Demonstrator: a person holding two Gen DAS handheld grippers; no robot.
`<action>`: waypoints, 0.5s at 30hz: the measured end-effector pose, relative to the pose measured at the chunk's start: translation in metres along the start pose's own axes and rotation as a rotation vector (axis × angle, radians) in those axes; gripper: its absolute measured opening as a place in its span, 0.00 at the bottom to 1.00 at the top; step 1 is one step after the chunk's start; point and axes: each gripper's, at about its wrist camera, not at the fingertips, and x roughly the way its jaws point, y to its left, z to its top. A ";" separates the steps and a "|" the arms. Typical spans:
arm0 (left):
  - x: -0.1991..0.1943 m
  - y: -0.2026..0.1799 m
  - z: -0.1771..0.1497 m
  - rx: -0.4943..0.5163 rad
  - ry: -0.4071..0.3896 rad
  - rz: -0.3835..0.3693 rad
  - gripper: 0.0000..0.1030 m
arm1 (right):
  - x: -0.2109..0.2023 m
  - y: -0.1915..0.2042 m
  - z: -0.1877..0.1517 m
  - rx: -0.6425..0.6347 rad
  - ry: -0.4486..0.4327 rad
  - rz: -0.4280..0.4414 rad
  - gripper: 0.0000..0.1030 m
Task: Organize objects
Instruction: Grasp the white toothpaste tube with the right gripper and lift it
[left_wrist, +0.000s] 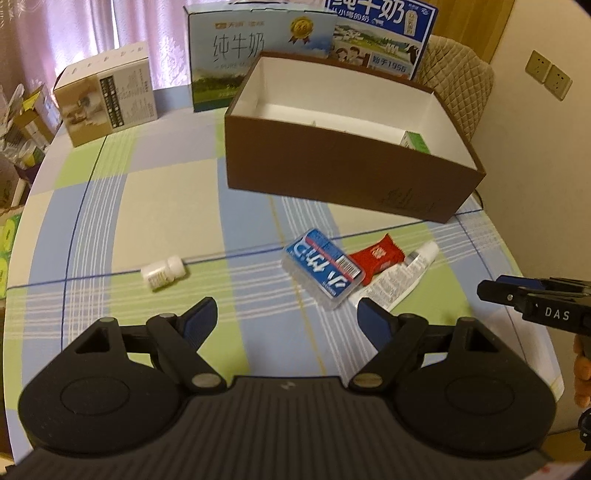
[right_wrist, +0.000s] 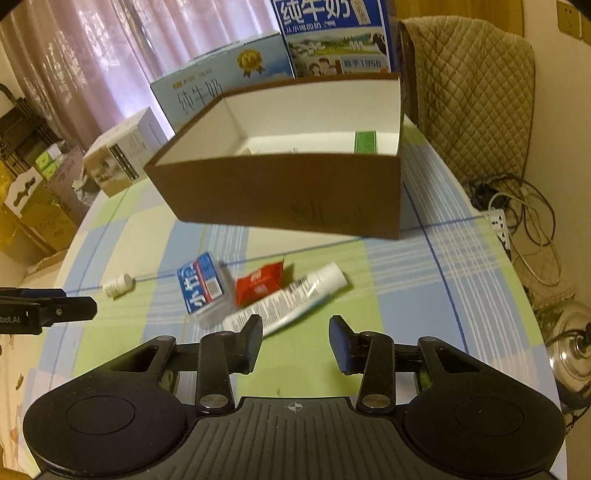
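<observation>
An open brown cardboard box with a white inside (left_wrist: 332, 162) stands on the checked tablecloth (left_wrist: 155, 206); before it lie a blue-labelled clear plastic case (left_wrist: 323, 266), a red sachet (left_wrist: 376, 258), a white tube (right_wrist: 291, 299) and a small white bottle (left_wrist: 162, 272). The left gripper (left_wrist: 288, 314) and right gripper (right_wrist: 295, 332) hover above them, jaws apart, holding nothing.

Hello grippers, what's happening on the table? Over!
Left gripper open, empty. Right gripper open, empty. White tube, red packet, blue-labelled case, small white bottle outside brown box. Nothing blocking.
</observation>
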 end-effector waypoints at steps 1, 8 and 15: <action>0.000 0.001 -0.002 -0.001 0.003 0.004 0.78 | 0.001 0.000 -0.002 -0.001 0.006 0.000 0.35; 0.003 0.006 -0.009 -0.010 0.013 0.029 0.78 | 0.011 -0.003 -0.007 -0.006 0.036 -0.009 0.30; 0.010 0.011 -0.013 -0.028 0.022 0.050 0.78 | 0.024 -0.009 -0.008 -0.008 0.060 -0.020 0.23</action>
